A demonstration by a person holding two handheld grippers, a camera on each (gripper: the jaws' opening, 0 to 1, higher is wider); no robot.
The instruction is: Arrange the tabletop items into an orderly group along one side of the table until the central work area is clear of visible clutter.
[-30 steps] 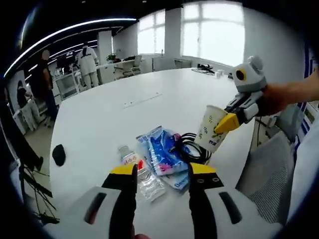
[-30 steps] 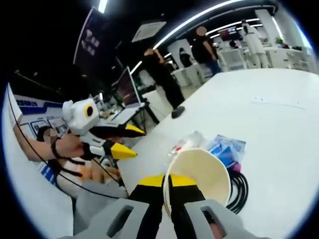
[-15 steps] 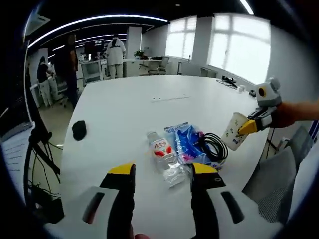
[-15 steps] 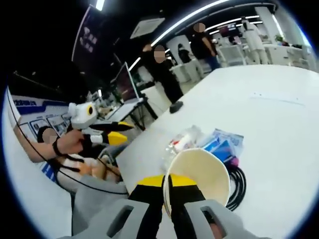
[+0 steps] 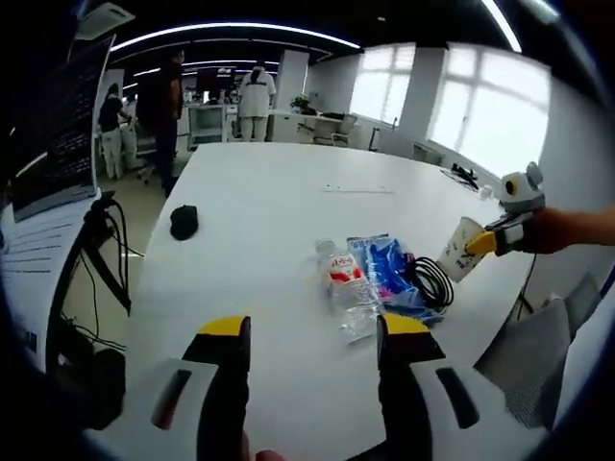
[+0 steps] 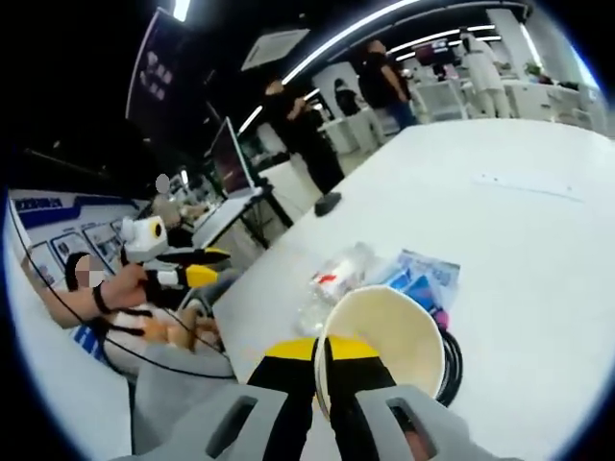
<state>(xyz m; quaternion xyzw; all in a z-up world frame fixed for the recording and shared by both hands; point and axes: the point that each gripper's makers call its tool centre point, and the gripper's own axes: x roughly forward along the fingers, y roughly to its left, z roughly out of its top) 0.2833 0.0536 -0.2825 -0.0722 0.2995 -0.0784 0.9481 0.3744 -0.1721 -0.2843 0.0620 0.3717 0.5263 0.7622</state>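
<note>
Three items, bottle (image 5: 346,284), blue packet (image 5: 381,268), cable (image 5: 431,279), beside held cup (image 6: 386,338).

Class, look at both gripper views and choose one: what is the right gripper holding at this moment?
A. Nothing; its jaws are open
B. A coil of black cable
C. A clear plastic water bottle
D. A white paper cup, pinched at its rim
D. In the right gripper view the right gripper has its jaws closed on the rim of the paper cup, while the water bottle and black cable lie on the table.
</note>
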